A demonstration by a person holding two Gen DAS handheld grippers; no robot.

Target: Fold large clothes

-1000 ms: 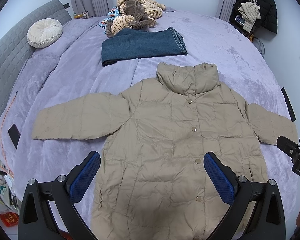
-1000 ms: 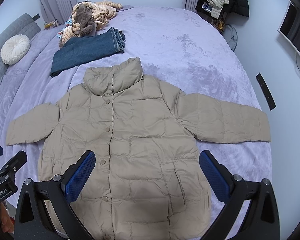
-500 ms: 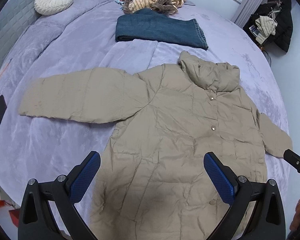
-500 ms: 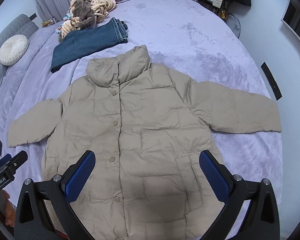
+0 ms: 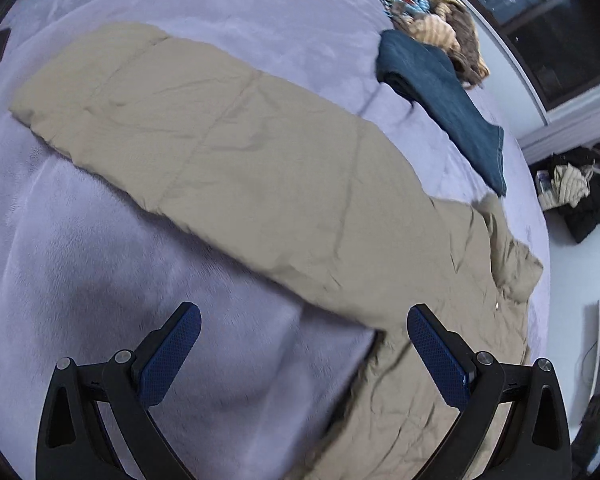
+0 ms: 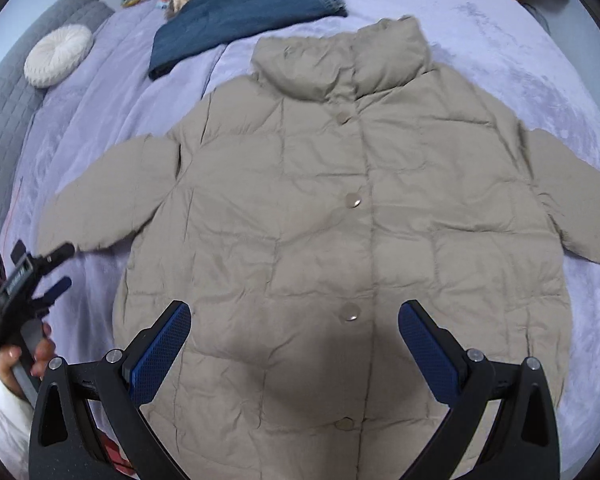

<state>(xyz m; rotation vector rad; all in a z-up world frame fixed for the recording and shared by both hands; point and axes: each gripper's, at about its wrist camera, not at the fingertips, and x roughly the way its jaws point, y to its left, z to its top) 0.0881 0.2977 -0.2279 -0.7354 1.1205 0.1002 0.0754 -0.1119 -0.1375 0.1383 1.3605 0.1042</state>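
A home bedroom. A wide bed (image 6: 500, 52) under a lilac plush cover has a grey padded headboard (image 6: 8, 92) and a round white cushion (image 6: 58, 55). Clothes lie heaped (image 5: 440, 28) near a dark window (image 5: 540, 20).

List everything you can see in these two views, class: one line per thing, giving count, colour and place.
puffer jacket: one, beige, spread flat on the bed, snaps fastened, sleeves out
folded jeans: one, dark blue, beyond the collar
clothes pile: one, tan, brown and patterned, behind the jeans
round cushion: one, cream, by the grey headboard
blanket: one, lilac, covering the bed
hanging coats: several, black and cream, by the wall
left tool: one, black with blue pads, open near the left sleeve
right tool: one, black with blue pads, open over the hem
hand: one, gripping the left tool's handle
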